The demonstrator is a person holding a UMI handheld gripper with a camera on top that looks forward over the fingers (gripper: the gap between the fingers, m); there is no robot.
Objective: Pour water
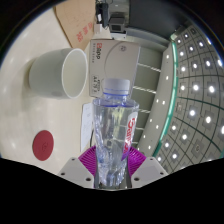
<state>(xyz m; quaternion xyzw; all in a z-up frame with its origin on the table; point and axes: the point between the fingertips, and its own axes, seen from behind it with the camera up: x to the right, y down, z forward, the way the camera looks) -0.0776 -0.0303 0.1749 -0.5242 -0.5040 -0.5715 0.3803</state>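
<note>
Table (30,110): pale surface, lying under everything ahead of the gripper.

Grid of small lights (190,95): curving along the right side beyond the table edge.

Cardboard box (75,22): brown, sitting at the far end of the table, with a printed white card (112,55) lying just in front of it.

Cup (58,72): white, standing upright on the table left of the bottle and well beyond the fingers; contents cannot be told.

Water bottle (116,130): clear plastic, pale cap on, standing upright between the fingers; water level inside cannot be told.

Red round item (44,146): lying flat on the table, left of the fingers.

Gripper (113,165): magenta pads (92,160) closing in on both sides of the bottle's lower body, appearing to be pressing it.
</note>
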